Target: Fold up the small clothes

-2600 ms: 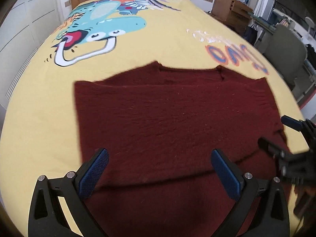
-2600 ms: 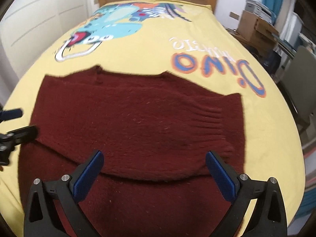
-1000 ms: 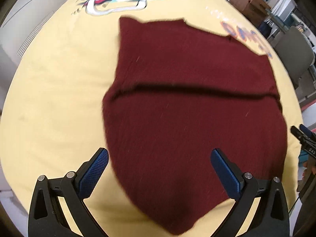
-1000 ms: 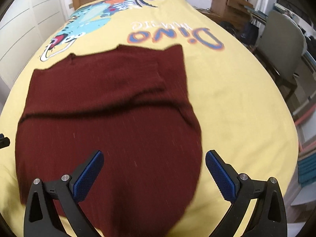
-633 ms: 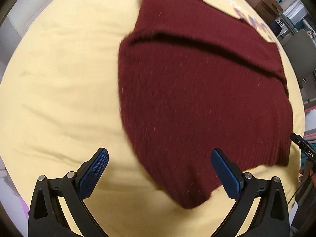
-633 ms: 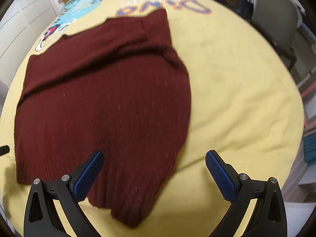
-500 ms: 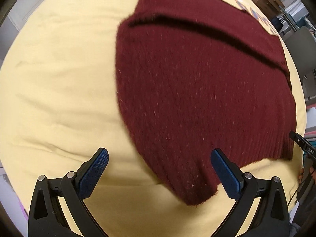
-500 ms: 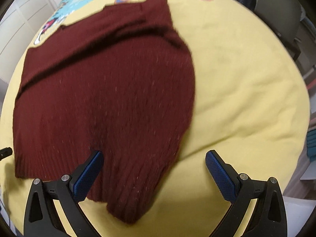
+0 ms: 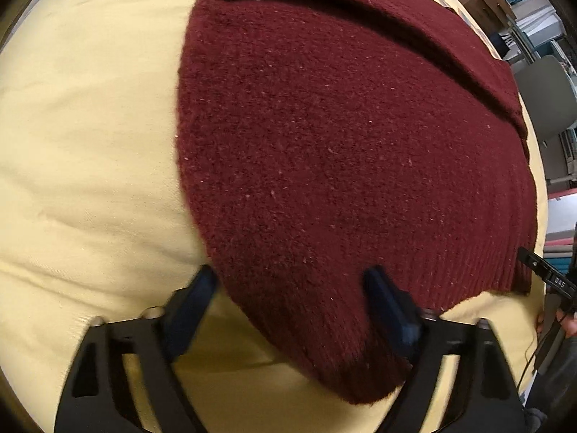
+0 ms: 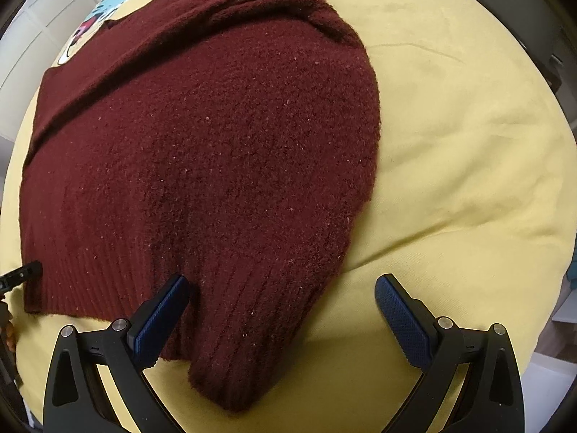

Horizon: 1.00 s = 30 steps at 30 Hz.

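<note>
Both claws hang over the near hem corners of the sweater (image 9: pixel 342 144), which lies flat on the bed (image 9: pixel 90 126). Left claw (image 9: pixel 292 299) is closing, its corner between the pads but not yet pinched. Right claw (image 10: pixel 281 306) stands wide, holding nothing, its corner between the fingers. Likely step: grasping the hem; next, pinch both corners and carry them ahead toward the collar.

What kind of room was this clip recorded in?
Most likely a bedroom that doubles as a workspace. A dark red sweater lies on a bed with a yellow cartoon-print bedspread. White panelled doors stand to one side, and a grey chair and cardboard boxes to the other.
</note>
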Each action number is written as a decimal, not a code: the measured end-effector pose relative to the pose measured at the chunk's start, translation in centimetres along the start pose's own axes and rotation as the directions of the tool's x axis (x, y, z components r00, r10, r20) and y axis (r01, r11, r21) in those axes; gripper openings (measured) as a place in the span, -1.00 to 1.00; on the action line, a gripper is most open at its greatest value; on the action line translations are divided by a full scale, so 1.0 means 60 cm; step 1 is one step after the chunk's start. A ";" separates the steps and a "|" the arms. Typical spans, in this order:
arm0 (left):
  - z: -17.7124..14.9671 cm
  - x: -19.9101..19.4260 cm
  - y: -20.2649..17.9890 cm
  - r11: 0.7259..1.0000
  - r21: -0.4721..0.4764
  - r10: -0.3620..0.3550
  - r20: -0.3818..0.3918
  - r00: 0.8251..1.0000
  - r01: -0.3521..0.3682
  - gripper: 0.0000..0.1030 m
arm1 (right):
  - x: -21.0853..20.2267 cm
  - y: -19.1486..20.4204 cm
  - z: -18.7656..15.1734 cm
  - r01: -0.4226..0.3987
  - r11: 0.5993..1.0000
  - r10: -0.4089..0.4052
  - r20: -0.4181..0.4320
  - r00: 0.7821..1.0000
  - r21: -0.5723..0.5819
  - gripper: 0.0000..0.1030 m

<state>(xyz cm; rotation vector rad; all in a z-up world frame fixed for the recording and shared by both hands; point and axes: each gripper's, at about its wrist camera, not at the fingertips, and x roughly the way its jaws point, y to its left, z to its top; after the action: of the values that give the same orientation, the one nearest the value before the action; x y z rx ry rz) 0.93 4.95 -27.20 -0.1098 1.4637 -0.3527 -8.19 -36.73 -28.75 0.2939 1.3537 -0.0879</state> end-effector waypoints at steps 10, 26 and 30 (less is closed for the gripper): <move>-0.002 -0.026 -0.003 0.993 0.017 -0.114 -0.025 0.993 0.114 -0.68 | -0.004 -0.004 0.007 -0.013 1.000 0.013 -0.009 1.000 0.005 0.99; 0.048 -0.075 -0.058 0.991 0.086 -0.109 0.050 0.993 0.105 -0.84 | -0.043 -0.024 0.033 -0.171 0.985 0.171 -0.064 0.983 0.006 -0.77; 0.067 -0.081 -0.069 0.990 0.095 -0.113 0.074 0.991 0.105 -0.84 | -0.094 -0.021 0.067 -0.197 0.980 0.197 0.028 0.980 -0.016 -0.78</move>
<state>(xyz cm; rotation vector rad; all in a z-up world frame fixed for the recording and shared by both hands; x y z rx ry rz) 3.88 1.92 -20.95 -0.1294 1.3641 -0.4985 -5.91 -39.61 -22.75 0.4123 1.2886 0.0820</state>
